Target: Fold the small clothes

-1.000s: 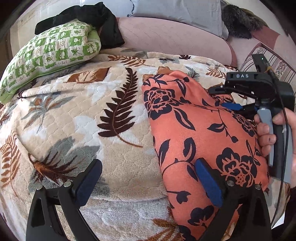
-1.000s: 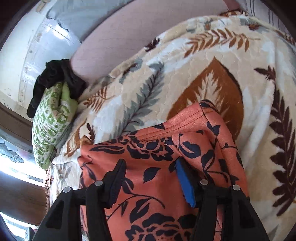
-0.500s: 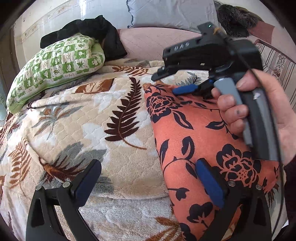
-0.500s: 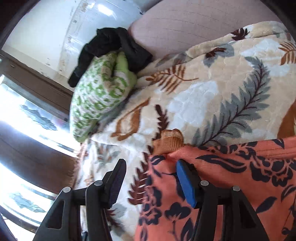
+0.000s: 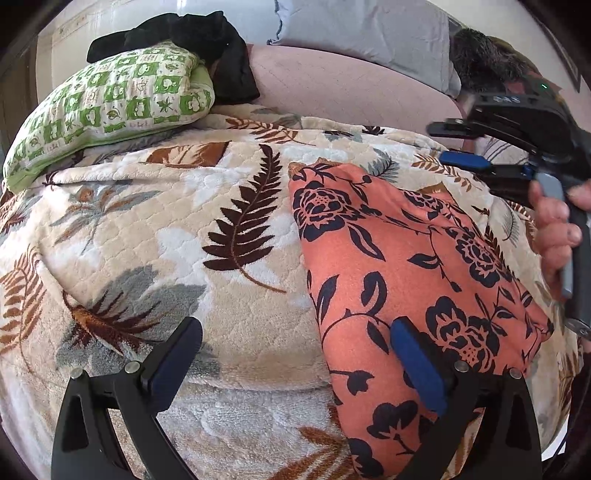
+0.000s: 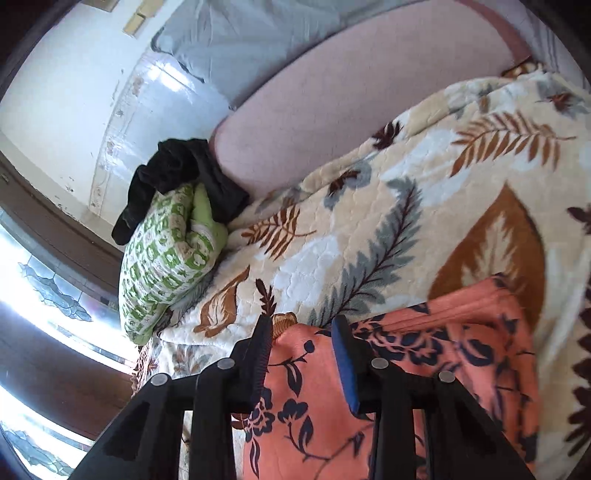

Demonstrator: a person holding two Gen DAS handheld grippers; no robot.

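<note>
An orange garment with a dark floral print [image 5: 402, 266] lies folded into a long strip on the leaf-patterned blanket [image 5: 155, 229]. My left gripper [image 5: 295, 365] is open and empty, low over the near end, its right finger above the garment's left edge. My right gripper [image 5: 454, 144] is held above the garment's far right side, open and empty. In the right wrist view the right gripper [image 6: 301, 336] hovers over the garment's [image 6: 424, 376] far end, jaws apart with nothing between them.
A green and white patterned pillow [image 5: 107, 107] with a black garment [image 5: 199, 40] on it lies at the far left. A pink bed surface [image 5: 351, 92] and a grey pillow [image 5: 369, 33] lie behind the blanket. A window [image 6: 44, 295] is at the left.
My right gripper has swung from above the garment's far left corner back to the right side and lifted away. Its jaws have narrowed a little. The left gripper has barely moved.
</note>
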